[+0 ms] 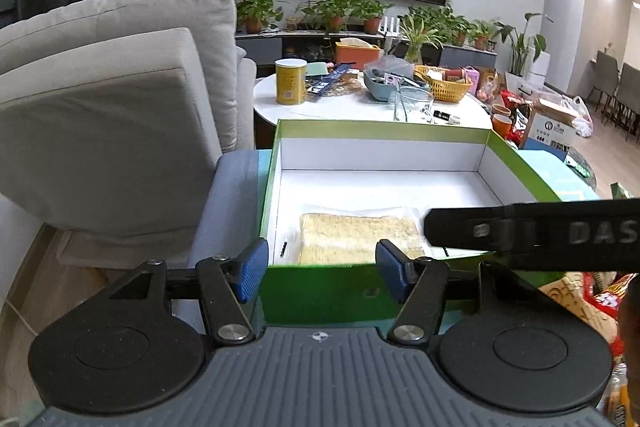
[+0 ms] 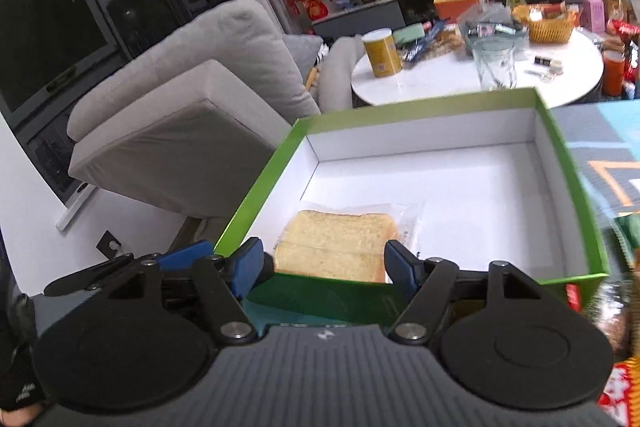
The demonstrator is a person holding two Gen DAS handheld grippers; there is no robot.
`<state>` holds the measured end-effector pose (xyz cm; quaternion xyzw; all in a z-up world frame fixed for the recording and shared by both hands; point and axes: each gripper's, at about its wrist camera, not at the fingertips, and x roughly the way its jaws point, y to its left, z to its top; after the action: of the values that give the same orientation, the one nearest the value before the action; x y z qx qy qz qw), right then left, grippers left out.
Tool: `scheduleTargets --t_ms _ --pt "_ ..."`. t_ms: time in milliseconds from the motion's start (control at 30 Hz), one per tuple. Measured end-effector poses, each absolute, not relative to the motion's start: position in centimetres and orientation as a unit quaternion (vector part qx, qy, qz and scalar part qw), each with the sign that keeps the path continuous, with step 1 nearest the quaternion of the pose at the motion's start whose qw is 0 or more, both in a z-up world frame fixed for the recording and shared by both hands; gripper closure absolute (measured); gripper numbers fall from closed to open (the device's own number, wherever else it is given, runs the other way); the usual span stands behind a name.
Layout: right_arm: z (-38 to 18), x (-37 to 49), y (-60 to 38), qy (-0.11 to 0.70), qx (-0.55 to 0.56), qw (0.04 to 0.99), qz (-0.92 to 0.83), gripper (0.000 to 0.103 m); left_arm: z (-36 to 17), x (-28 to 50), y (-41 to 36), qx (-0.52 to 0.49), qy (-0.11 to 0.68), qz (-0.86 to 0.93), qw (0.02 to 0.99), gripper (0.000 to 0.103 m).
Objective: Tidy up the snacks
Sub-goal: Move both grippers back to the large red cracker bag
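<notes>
My left claw (image 1: pixel 320 263) sits closest, jaws spread apart with nothing between the pads, hanging at the near wall of the box. My right claw (image 2: pixel 324 263) is the same: released, empty, at the same near edge. The green box (image 1: pixel 508 147) with the white inside is the biggest task item, lying open on a blue seat, likely put there as the bin for the snacks. One wrapped bread slice (image 2: pixel 340 243) lies flat on the box floor at the near-left corner, leaving the rest free for more. A heap of bright snack packs (image 1: pixel 600 303) waits just right of the box, probably next. Behind it is a white round table (image 2: pixel 440 83) with a yellow can (image 2: pixel 382 53).
</notes>
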<state>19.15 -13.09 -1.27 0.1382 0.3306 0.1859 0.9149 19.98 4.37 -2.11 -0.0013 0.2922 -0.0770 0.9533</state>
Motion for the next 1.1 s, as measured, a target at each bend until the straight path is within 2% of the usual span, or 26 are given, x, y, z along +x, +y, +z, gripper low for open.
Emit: scheduleTargets --t_ms 433,1100 --pt "-0.9 14.5 -17.7 0.306 0.147 0.931 0.138 0.055 -1.5 15.1 1.1 0.001 0.292 -0.115 0.949 0.042" --pt "-5.5 13.1 -20.4 0.342 0.179 0.914 0.127 0.055 -5.4 11.9 -6.5 0.054 0.360 -0.194 0.911 0.042"
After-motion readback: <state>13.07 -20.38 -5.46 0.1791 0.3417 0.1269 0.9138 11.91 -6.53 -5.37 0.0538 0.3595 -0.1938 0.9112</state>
